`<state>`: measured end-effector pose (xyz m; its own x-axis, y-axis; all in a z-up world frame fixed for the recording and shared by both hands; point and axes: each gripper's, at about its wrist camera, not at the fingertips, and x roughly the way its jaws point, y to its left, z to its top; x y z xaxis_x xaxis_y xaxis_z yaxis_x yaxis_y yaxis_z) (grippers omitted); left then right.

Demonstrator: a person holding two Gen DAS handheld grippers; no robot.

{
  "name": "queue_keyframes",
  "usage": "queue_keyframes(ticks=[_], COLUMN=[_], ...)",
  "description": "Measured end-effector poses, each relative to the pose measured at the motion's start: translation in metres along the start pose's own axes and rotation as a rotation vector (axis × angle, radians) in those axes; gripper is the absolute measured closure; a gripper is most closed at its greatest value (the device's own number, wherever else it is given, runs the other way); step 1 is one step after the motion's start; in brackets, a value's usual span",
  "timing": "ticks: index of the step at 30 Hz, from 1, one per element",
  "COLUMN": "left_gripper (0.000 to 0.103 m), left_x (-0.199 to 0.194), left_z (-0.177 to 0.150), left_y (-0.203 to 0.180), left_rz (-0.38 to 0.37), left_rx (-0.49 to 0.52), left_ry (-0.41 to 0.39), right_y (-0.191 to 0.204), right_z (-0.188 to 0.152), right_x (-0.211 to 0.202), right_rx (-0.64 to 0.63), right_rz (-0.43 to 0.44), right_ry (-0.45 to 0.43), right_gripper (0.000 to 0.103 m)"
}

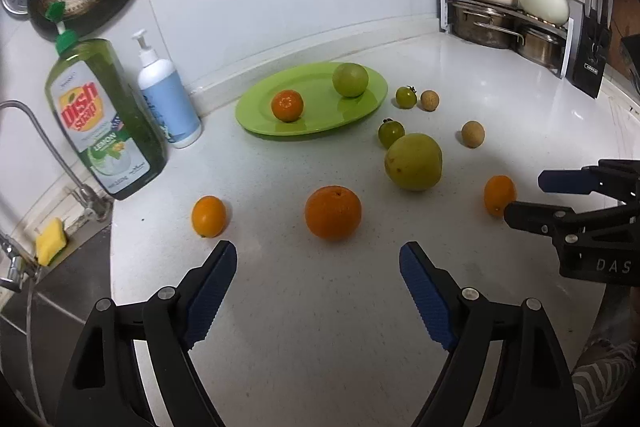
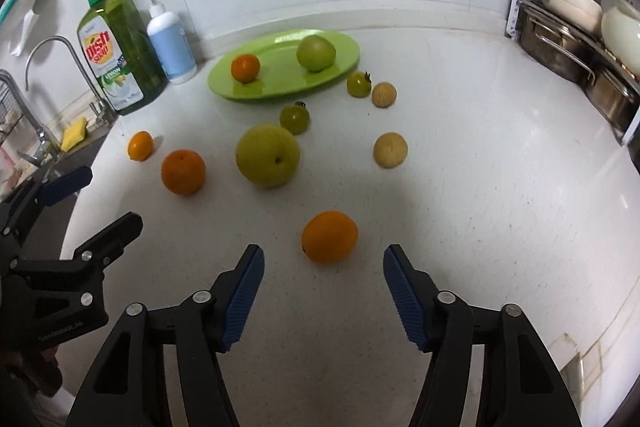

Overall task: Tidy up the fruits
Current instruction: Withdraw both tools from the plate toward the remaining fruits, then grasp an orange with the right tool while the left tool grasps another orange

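A green plate (image 1: 360, 107) (image 2: 344, 45) holds a tangerine (image 1: 287, 105) (image 2: 245, 68) and a green fruit (image 1: 350, 79) (image 2: 316, 53). Loose on the white counter lie an orange (image 1: 333, 213) (image 2: 183, 171), a big green pear (image 1: 413, 161) (image 2: 267, 155), two small oranges (image 1: 208, 216) (image 2: 329, 236), two green tomatoes (image 1: 391, 133) (image 2: 295, 118) and two brown longans (image 1: 473, 134) (image 2: 390, 149). My left gripper (image 1: 318, 263) is open just short of the orange. My right gripper (image 2: 324, 267) is open just short of a small orange, and it shows in the left wrist view (image 1: 524, 197).
A green dish soap bottle (image 1: 106, 115) (image 2: 120, 55) and a white pump bottle (image 1: 168, 95) (image 2: 171, 43) stand left of the plate. A tap (image 1: 48, 155) and sink lie at the left counter edge. A pot rack (image 1: 508, 23) (image 2: 576, 43) and knife block (image 1: 594, 43) stand at the back right.
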<state>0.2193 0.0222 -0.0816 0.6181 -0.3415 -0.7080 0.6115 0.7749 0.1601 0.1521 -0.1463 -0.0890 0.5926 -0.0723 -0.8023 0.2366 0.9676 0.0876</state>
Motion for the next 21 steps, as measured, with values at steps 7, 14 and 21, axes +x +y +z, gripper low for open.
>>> queue_keyframes(ticks=[7,14,21], left_gripper=[0.026,0.030,0.033], left_x=[0.025,0.043,0.052], left_z=[0.006,0.010,0.014], left_y=[0.002,0.002,0.003], left_rz=[-0.029,-0.062,-0.086], left_rx=[0.034,0.043,0.036], left_ry=[0.021,0.038,0.038], right_y=[0.002,-0.001,-0.001], right_z=[-0.001,0.002,0.006], right_x=[0.015,0.022,0.024], right_rx=[0.030,0.067,0.081], right_rz=[-0.011,-0.029,-0.031], right_ry=[0.031,0.038,0.033], right_gripper=[0.049,0.055,0.057])
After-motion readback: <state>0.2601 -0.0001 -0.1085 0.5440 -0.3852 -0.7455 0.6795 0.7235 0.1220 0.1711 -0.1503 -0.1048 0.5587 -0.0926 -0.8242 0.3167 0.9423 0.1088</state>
